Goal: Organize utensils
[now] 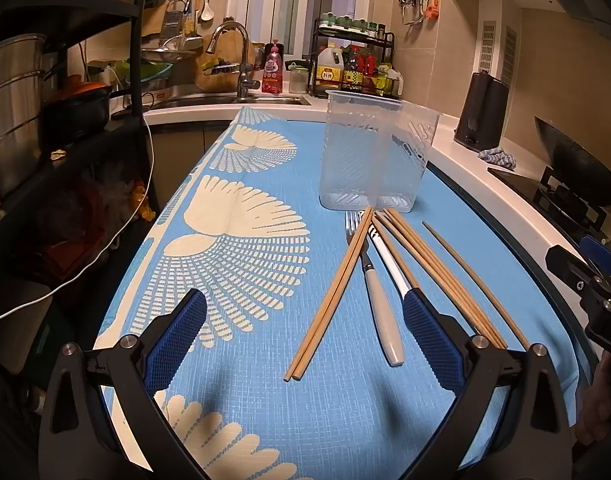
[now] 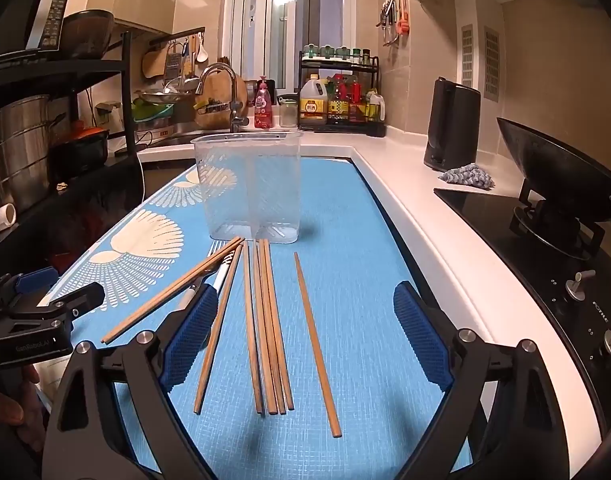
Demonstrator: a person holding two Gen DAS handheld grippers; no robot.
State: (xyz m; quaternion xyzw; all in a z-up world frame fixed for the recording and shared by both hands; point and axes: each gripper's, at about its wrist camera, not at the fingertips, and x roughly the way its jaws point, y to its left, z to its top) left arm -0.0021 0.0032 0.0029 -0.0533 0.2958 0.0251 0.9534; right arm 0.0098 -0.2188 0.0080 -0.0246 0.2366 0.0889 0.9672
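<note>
A clear plastic utensil holder (image 1: 375, 156) (image 2: 251, 188) stands empty on the blue patterned mat (image 1: 245, 400) (image 2: 345, 240). In front of it lie several wooden chopsticks (image 1: 331, 296) (image 2: 269, 328), a white-handled fork (image 1: 379, 308) and a second white-handled utensil (image 1: 391, 264) (image 2: 221, 276) partly under them. My left gripper (image 1: 305, 304) is open above the mat, around the near ends of a chopstick pair and the fork. My right gripper (image 2: 305, 298) is open above the chopstick cluster. A lone chopstick (image 2: 317, 344) lies to the right.
A sink with tap (image 1: 241, 60) and a condiment rack (image 1: 353, 64) are at the back. A black kettle (image 2: 451, 124), a grey cloth (image 2: 467, 176) and a hob with a wok (image 2: 553, 172) are on the right. A shelf with pots (image 1: 13, 92) stands left.
</note>
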